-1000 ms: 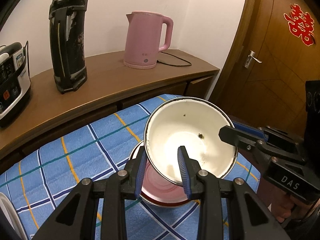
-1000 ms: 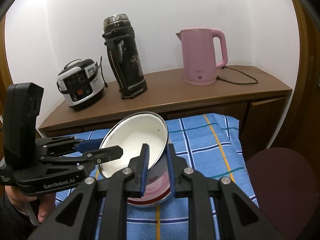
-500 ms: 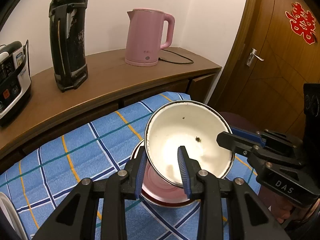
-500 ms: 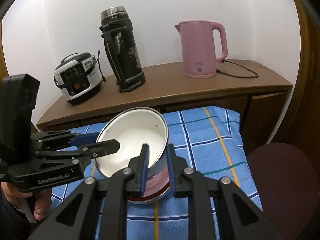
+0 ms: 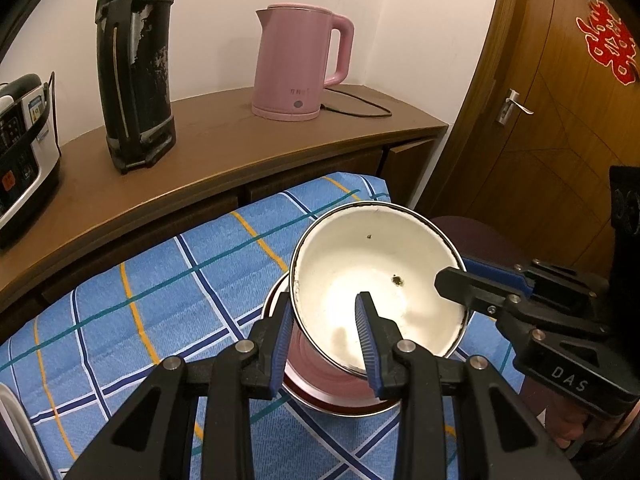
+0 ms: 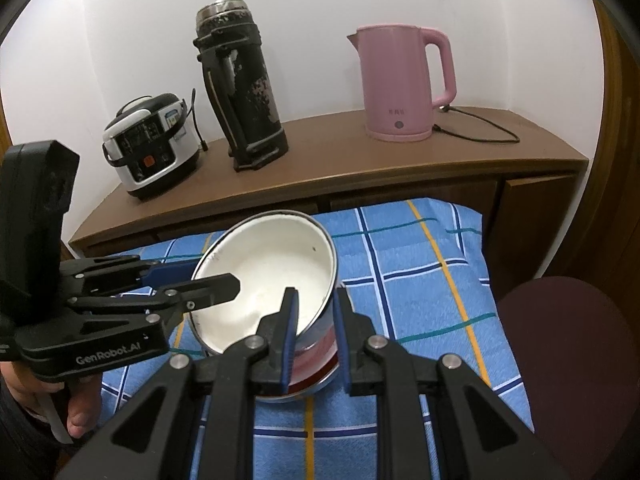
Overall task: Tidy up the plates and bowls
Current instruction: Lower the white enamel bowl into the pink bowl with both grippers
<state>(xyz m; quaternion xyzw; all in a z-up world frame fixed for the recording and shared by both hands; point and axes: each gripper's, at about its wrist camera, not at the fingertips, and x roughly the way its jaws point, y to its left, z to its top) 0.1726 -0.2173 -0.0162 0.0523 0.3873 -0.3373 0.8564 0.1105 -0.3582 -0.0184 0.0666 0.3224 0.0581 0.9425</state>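
A white enamel bowl (image 5: 380,288) with a dark rim hangs tilted over a pink plate (image 5: 320,380) that lies on the blue checked cloth (image 5: 160,300). My left gripper (image 5: 326,332) is shut on the bowl's near wall, one pad outside and one inside. In the left wrist view my right gripper (image 5: 454,274) grips the rim from the right. In the right wrist view the right gripper (image 6: 316,332) is shut on the bowl (image 6: 264,276) at its near right rim, above the plate (image 6: 316,364). The left gripper (image 6: 204,276) holds the left rim there.
Behind the cloth runs a wooden sideboard (image 6: 360,168) with a pink kettle (image 6: 400,84), a tall black flask (image 6: 240,92) and a rice cooker (image 6: 152,144). A dark red stool (image 6: 568,360) stands at the right, a wooden door (image 5: 560,120) beyond it.
Both grippers keep their hold on the bowl, which has barely shifted over the plate.
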